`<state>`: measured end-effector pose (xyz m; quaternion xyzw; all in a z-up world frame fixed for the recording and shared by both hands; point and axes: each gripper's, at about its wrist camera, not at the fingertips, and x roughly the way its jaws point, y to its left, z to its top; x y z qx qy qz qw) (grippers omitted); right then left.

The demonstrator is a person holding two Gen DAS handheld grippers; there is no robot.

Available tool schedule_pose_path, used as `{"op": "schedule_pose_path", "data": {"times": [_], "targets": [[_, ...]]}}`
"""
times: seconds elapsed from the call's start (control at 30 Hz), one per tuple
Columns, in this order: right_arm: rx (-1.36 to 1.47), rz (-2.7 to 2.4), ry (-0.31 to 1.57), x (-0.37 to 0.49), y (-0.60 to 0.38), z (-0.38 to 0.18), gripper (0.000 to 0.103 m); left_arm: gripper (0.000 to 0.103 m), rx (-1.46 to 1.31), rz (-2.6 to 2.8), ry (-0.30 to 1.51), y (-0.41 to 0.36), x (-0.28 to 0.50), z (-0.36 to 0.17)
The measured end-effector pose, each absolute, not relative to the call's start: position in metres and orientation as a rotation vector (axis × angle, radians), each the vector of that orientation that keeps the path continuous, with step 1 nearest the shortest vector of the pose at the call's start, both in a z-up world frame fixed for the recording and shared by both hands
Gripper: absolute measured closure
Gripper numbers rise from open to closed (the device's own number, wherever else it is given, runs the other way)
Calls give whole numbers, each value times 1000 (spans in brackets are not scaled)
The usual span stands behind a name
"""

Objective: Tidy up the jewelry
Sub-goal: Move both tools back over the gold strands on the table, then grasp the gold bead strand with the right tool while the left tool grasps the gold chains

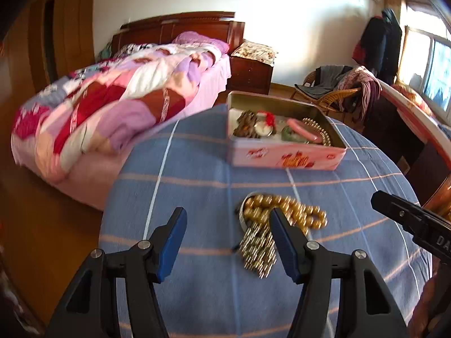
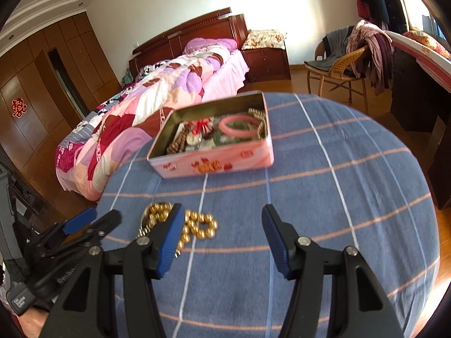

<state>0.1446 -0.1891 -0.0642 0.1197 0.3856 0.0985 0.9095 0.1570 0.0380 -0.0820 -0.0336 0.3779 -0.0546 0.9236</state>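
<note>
Honestly, both the left tool [image 1: 228, 233] and right tool [image 2: 221, 229] are open and empty, so I'd grab the gold bead bracelet pile [image 1: 284, 211] on the blue plaid tabletop [image 2: 324, 197] low. Pinch across the beads, then lift toward the pink rectangular metal tin [image 2: 214, 163] just behind it.

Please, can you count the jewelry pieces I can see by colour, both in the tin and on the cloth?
Gold: 3, bead strand and tassel piece on the cloth, bead string in the tin
Pink: 1, bangle
Green: 1, bangle
Brown: 1, bead string
Red and white: 1, round piece
Total: 7, roughly; the tin is cluttered.
</note>
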Motion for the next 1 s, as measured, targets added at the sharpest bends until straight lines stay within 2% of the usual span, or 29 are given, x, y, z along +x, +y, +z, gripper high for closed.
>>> {"op": "schedule_pose_path", "data": {"times": [0.4,0.93,1.0], "targets": [[190,269,838,136,-165,-79,42,42,-90,-118,778,50,140,-94],[36,334,919,196,-109,-103,42,42,-81,-69,761,72,140,-88],[20,365,926,194,-107,-103,59,42,-84,-66,764,73,141,-89]]}}
